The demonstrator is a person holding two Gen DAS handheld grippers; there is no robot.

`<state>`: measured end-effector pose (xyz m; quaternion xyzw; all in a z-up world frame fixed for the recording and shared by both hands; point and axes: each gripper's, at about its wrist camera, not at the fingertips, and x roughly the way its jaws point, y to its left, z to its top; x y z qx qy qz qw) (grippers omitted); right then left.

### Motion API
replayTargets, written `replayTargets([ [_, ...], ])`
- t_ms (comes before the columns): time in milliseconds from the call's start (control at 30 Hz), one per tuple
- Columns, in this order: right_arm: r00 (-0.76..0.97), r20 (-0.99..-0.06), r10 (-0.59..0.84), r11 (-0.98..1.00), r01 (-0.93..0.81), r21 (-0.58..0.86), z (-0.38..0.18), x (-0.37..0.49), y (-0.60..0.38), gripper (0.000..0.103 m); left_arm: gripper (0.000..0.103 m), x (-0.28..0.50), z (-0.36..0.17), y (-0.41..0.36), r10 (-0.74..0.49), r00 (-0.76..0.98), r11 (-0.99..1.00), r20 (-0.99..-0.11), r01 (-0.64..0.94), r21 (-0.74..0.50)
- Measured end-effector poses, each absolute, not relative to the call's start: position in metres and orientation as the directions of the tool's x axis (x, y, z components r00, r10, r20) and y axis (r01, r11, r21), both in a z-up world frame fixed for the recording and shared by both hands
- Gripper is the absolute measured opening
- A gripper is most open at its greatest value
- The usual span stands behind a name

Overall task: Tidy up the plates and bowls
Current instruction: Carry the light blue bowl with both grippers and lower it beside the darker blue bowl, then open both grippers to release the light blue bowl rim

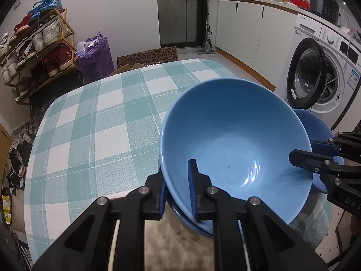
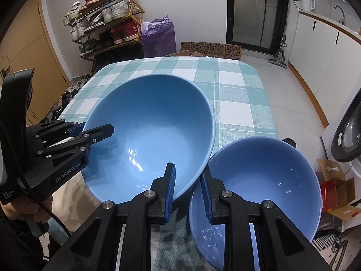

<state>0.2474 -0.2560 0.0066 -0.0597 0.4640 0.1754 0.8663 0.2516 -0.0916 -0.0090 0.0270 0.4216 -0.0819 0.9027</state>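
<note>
Table: checked cloth (image 1: 94, 122), kitchen behind.
Left gripper (image 1: 178, 194): clamps large bowl (image 1: 232, 140) rim.
Right gripper (image 2: 187, 189): clamps both bowls' rims, small bowl (image 2: 259, 180) at 4 o'clock.
Progress: bowls not yet nested.

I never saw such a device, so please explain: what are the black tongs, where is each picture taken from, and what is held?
There is no robot here. A person holds a two-finger gripper in each hand, and each has a camera looking along its fingers. One picture comes from the left gripper, the other from the right gripper. Below is a table with a checked cloth. The left gripper pinches the rim of the big bowl; the right seems to pinch the small bowl.
</note>
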Motion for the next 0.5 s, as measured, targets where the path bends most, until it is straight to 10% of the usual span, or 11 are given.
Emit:
replayTargets([
  [500, 0.509, -0.826, 0.242, 0.93, -0.364, 0.048, 0.0053, 0.251, -0.2557, 0.022, 0.024, 0.2538, -0.0098, -0.0938, -0.126, 0.63, 0.984, -0.766, 0.179, -0.015],
])
